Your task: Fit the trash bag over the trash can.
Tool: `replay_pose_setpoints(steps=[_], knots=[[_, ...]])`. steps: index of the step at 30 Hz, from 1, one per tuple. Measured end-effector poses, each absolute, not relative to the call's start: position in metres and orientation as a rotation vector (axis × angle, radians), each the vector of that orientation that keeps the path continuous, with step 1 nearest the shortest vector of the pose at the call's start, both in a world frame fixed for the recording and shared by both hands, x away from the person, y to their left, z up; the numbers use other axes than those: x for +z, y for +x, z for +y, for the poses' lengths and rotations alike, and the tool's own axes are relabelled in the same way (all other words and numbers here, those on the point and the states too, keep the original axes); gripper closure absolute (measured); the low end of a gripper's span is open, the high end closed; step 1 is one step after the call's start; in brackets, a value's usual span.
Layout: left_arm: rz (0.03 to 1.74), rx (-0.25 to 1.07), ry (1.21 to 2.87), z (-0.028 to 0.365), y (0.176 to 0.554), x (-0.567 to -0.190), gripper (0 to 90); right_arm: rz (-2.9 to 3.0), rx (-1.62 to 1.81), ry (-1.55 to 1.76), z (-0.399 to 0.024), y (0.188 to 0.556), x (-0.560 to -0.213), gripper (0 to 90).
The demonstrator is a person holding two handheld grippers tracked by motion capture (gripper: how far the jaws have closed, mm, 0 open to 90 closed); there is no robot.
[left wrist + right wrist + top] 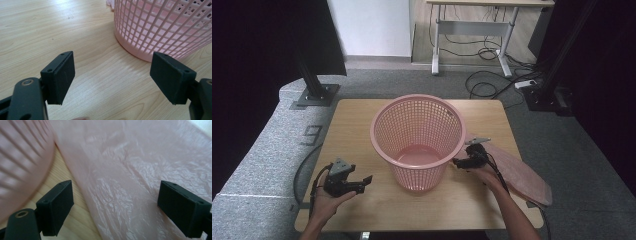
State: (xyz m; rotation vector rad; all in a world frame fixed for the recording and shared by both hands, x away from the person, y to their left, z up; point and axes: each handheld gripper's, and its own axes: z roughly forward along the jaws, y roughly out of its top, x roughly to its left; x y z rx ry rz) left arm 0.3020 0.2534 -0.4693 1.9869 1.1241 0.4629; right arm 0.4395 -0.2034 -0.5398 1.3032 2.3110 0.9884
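A pink lattice basket (417, 140) stands upright in the middle of the wooden table (357, 115). A flat pink plastic bag (519, 172) lies to its right and hangs over the table's right edge. My right gripper (462, 161) is between the basket's base and the bag. In the right gripper view its jaws stand open (115, 207) over the crinkled bag (130, 170), not pressing on it, with the basket's wall (20, 157) blurred at the left. My left gripper (364, 182) rests near the front left, open (112, 77) and empty, facing the basket's base (162, 27).
Bare wood (50, 30) lies left of the basket. Grey carpeted floor (572, 150) surrounds the table. A dark stand base (314, 95) sits off its far left corner. A desk frame (472, 30) and cables (492, 82) are behind.
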Motion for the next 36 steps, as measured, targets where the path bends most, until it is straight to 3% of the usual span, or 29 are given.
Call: replay_pose_setpoints(steps=[8,17,21,27,31,36], knots=[[1.155,0.486,1.962,0.257,0.302,-0.469,19.8,2.3,0.904,1.292,-0.204,0.443,-0.547,14.4],[1.151,0.496,1.961,0.255,0.301,-0.47,19.8,2.234,0.94,1.311,-0.216,0.444,-0.546,45.2],[1.15,0.498,1.966,0.254,0.301,-0.47,19.8,2.212,0.989,1.265,-0.223,0.444,-0.548,63.0],[1.148,0.503,1.961,0.254,0.301,-0.47,19.8,2.198,1.011,1.258,-0.229,0.444,-0.55,71.5],[1.151,0.511,1.957,0.256,0.301,-0.469,19.8,2.204,0.995,1.279,-0.234,0.445,-0.548,83.9],[1.16,0.522,1.937,0.258,0.301,-0.467,21.2,2.238,1.011,1.31,-0.244,0.447,-0.546,86.6]])
